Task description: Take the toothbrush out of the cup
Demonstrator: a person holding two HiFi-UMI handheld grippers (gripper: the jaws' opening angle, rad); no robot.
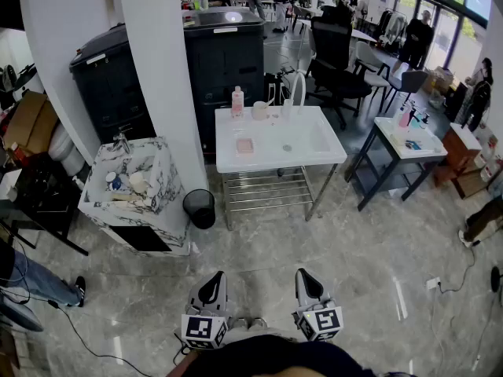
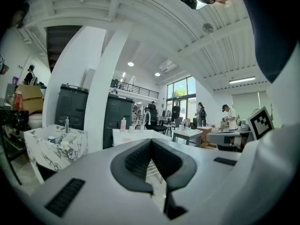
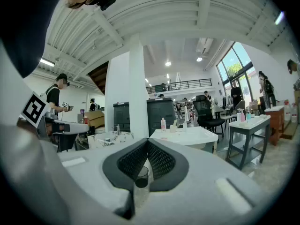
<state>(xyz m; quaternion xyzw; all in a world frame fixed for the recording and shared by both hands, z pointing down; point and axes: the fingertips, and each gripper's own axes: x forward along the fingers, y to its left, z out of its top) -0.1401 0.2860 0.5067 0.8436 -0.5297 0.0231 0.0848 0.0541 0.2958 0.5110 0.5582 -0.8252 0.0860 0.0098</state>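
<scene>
Way back from the white sink stand (image 1: pixel 314 154), the person is holding the left gripper (image 1: pixel 214 278) and right gripper (image 1: pixel 306 277) low, both clenched on nothing. The cup (image 1: pixel 260 111) is sitting beside the pink bottle (image 1: pixel 237 100), toothbrush too tiny to spot. I'm guessing they're only starting the approach, so they're needing to walk up and open a claw

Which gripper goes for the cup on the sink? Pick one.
Left gripper, barely: the cup lies closer to its aim. It and the right gripper are both shut, far from the sink.
</scene>
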